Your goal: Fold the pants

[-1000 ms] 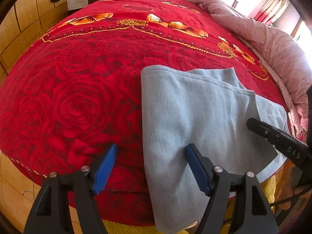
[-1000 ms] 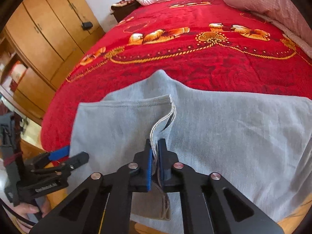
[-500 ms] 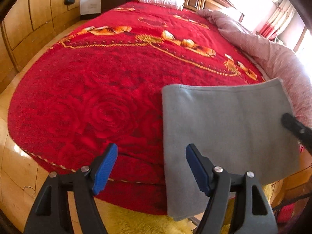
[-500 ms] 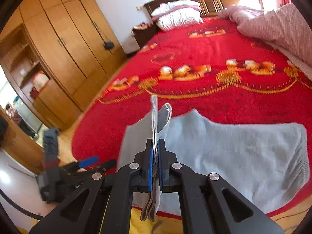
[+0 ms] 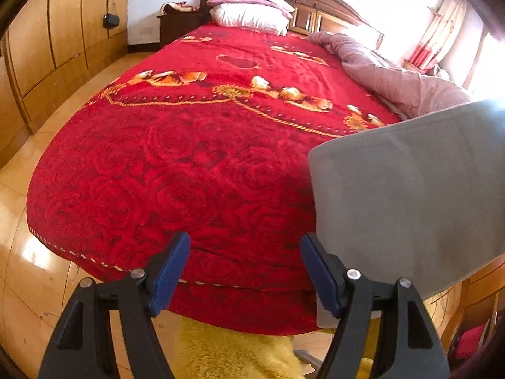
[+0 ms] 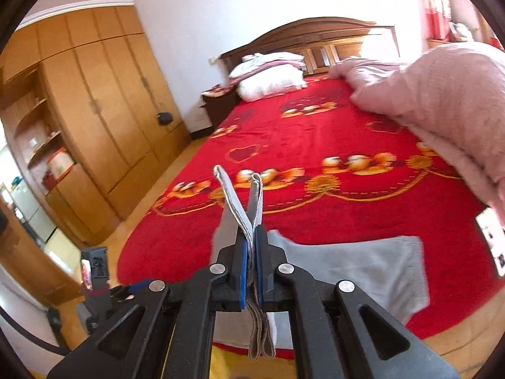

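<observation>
Grey pants [image 6: 353, 271] partly folded, lifted off red bed [image 5: 189, 145]; right tool [image 6: 251, 252] clamped on stacked edges, left tool [image 5: 244, 271] apart, empty. Laying down, final folds left.

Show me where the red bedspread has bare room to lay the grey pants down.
The red bedspread is bare from its near edge up to the pillows. The pink quilt crowds the window side, and the grey pants cover the near corner there.
</observation>
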